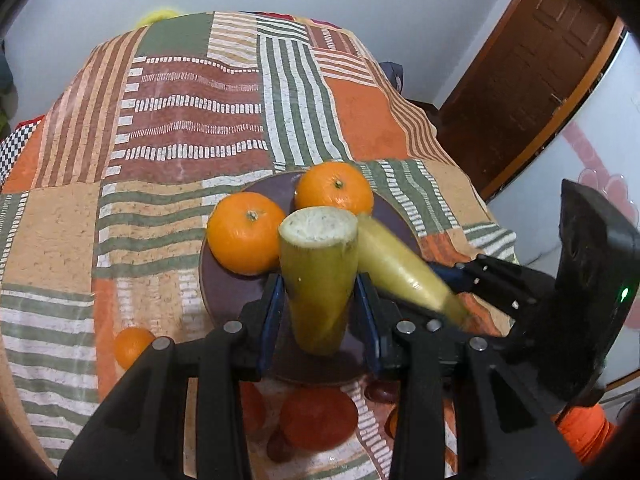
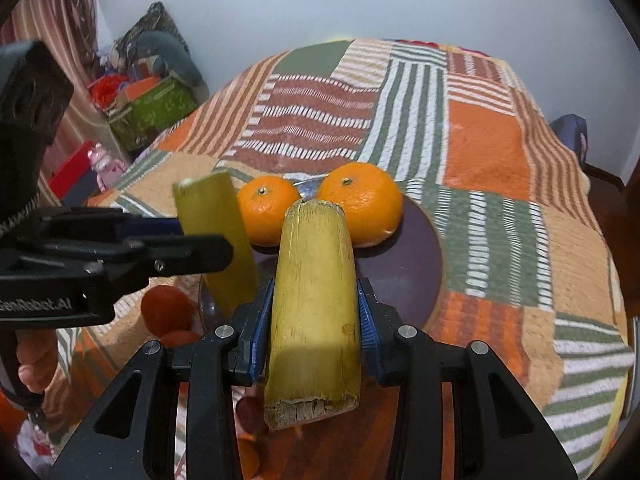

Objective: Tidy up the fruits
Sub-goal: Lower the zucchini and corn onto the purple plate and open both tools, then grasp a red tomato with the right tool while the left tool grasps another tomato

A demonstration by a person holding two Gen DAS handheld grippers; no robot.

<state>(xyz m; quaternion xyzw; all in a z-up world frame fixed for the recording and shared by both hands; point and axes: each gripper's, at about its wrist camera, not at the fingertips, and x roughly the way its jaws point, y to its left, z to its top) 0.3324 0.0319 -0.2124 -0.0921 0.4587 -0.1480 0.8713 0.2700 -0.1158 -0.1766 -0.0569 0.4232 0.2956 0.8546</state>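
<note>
The left gripper [image 1: 319,300] clamps an upright cane piece [image 1: 318,276] over a dark plate [image 1: 224,292] holding two oranges [image 1: 246,232]. At right, the right gripper [image 1: 460,276] holds another cane piece [image 1: 400,268], tilted.

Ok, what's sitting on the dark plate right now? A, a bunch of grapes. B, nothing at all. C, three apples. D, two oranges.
D: two oranges rest side by side on the dark plate, while the left tongs and right tongs each clamp a yellow-green cane piece above it.
</note>
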